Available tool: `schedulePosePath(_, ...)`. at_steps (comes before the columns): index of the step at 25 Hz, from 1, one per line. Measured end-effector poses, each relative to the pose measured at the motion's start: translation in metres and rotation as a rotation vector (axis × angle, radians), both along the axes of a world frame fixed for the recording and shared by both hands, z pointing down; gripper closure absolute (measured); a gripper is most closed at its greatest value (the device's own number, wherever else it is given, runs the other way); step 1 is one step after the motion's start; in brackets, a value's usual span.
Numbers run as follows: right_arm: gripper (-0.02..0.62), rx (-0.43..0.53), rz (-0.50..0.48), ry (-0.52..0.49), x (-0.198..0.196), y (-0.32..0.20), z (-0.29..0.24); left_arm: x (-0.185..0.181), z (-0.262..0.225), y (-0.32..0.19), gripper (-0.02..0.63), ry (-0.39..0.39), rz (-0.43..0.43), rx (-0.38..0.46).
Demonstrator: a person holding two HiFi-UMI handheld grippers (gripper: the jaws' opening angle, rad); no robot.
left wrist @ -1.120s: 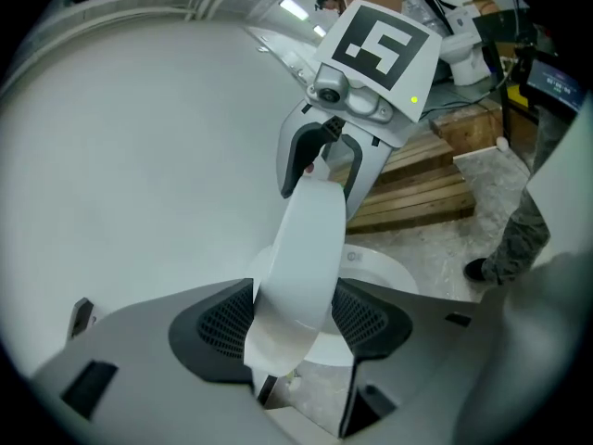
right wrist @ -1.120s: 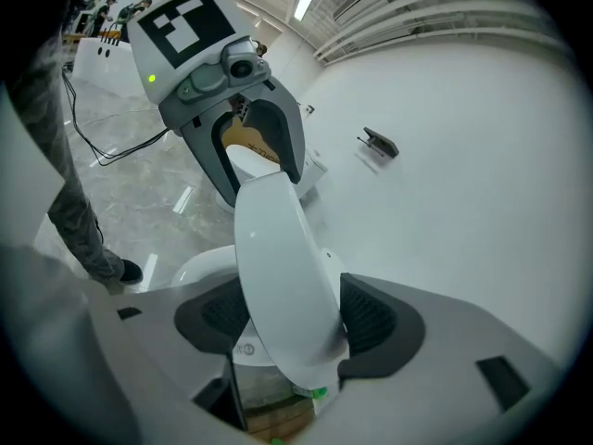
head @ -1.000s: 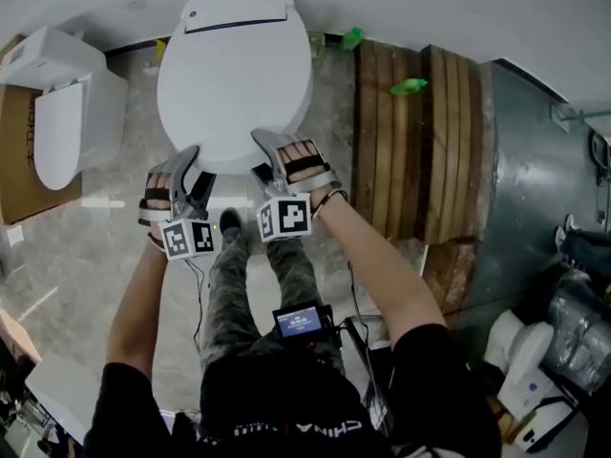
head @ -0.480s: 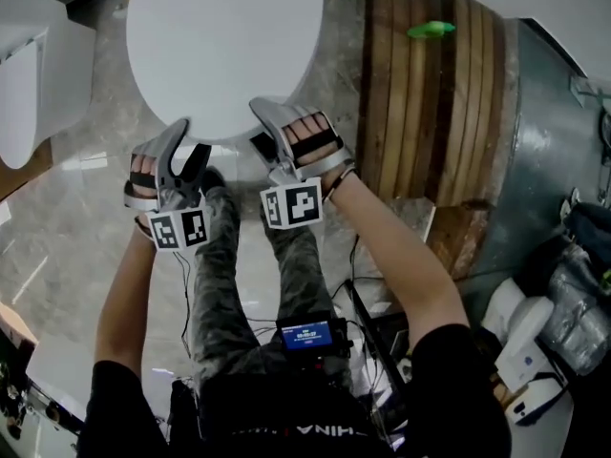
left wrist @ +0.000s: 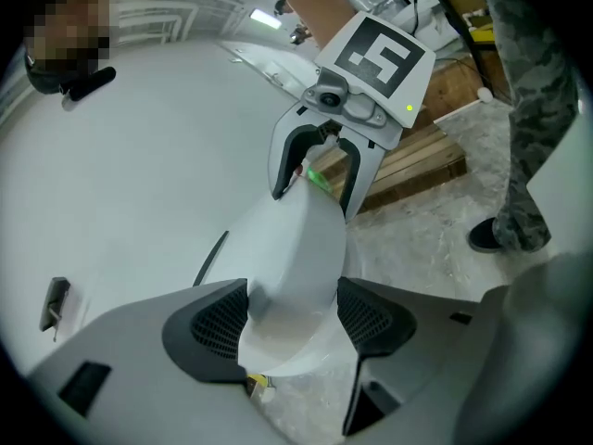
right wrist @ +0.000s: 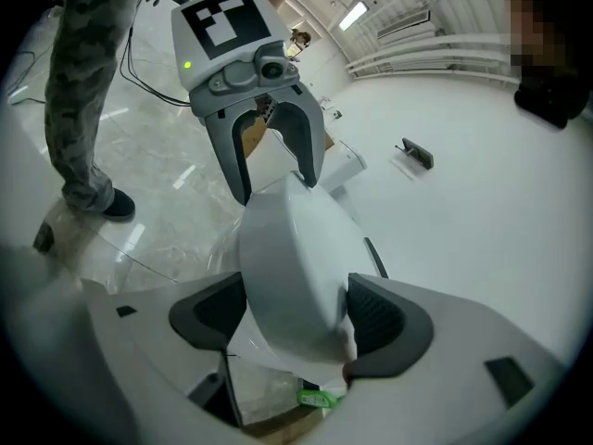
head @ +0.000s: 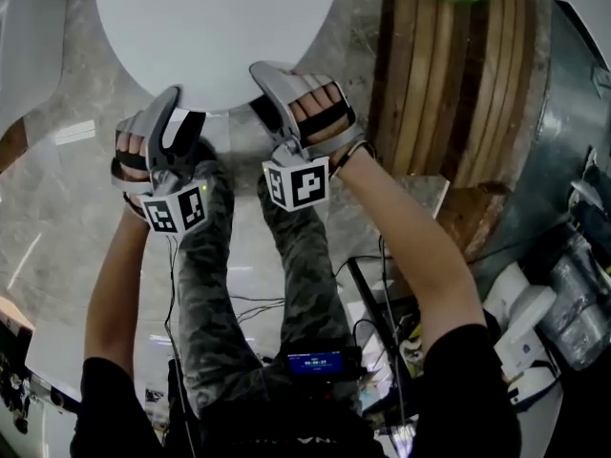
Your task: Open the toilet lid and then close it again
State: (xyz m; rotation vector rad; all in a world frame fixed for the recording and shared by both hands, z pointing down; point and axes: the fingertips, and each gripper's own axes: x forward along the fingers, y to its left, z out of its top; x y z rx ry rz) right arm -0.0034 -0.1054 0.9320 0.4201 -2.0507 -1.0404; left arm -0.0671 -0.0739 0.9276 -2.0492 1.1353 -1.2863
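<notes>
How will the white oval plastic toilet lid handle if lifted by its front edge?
Probably stiff: the white oval plastic toilet lid keeps an even, unbent rim. Likely slippery, as its surface looks smooth and glossy. Being broad, it may feel heavy at the edge.

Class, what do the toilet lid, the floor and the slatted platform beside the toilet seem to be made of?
The toilet lid: probably plastic, smooth, uniformly white. The floor: polished stone or stone-look tile, veined, with reflections. The slatted platform: wood, brown boards with dark gaps.
</notes>
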Motion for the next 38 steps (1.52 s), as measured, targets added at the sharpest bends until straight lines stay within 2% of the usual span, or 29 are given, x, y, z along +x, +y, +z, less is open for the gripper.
schedulePosePath(7,0.268,0.039,-0.012,-0.029,0.001,-0.001,0.034,0.002,0.036,-0.002,0.316,-0.014,-0.017,0.029)
schedulePosePath(16,0.270,0.053,-0.020,-0.044,0.003,-0.001,0.038,0.004,0.040,-0.002,0.316,-0.020,-0.015,0.045)
schedulePosePath(21,0.270,0.006,-0.015,-0.015,0.005,0.003,0.041,0.002,0.043,0.003,0.316,-0.028,0.018,0.010)
schedulePosePath(38,0.273,-0.102,-0.002,0.063,0.016,0.012,0.030,0.006,0.028,0.000,0.318,-0.013,0.040,-0.067)
